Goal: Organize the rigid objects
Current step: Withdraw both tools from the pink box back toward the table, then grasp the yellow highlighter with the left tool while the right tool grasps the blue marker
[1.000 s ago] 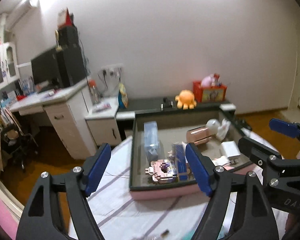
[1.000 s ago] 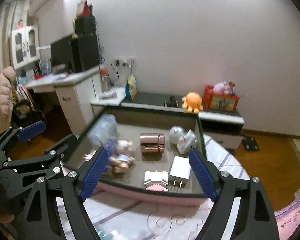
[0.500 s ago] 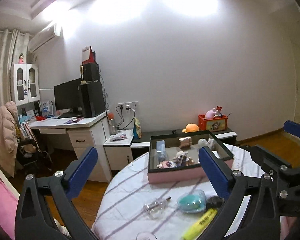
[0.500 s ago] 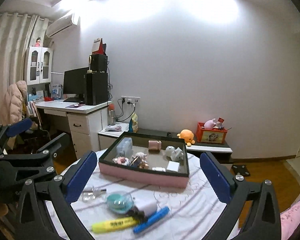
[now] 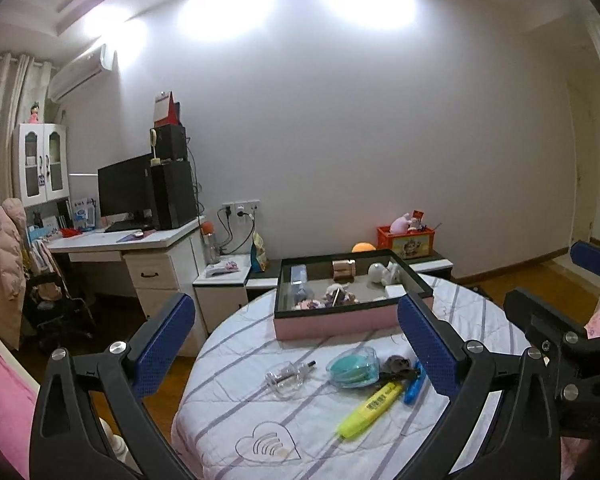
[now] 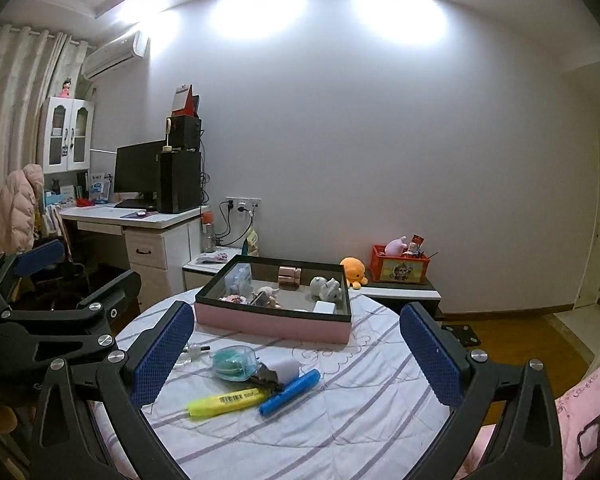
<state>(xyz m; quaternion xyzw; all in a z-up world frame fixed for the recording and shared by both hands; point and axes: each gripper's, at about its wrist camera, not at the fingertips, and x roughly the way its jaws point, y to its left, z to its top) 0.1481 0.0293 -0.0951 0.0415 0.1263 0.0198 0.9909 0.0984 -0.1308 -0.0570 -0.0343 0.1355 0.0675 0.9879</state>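
Yellow highlighter (image 5: 371, 410) on striped tablecloth (image 5: 260, 412), between wide-spread left gripper (image 5: 296, 336) fingers.

Round table (image 6: 340, 412), striped cloth. On it: pink tray (image 6: 272, 326) at far edge; nearer, yellow highlighter (image 6: 228, 401), blue marker (image 6: 290, 392), teal case (image 6: 232, 362), clear bottle (image 5: 286, 378).

Tray (image 6: 272, 326) behind highlighter (image 6: 224, 400) and marker (image 6: 290, 392) on table (image 6: 340, 420)
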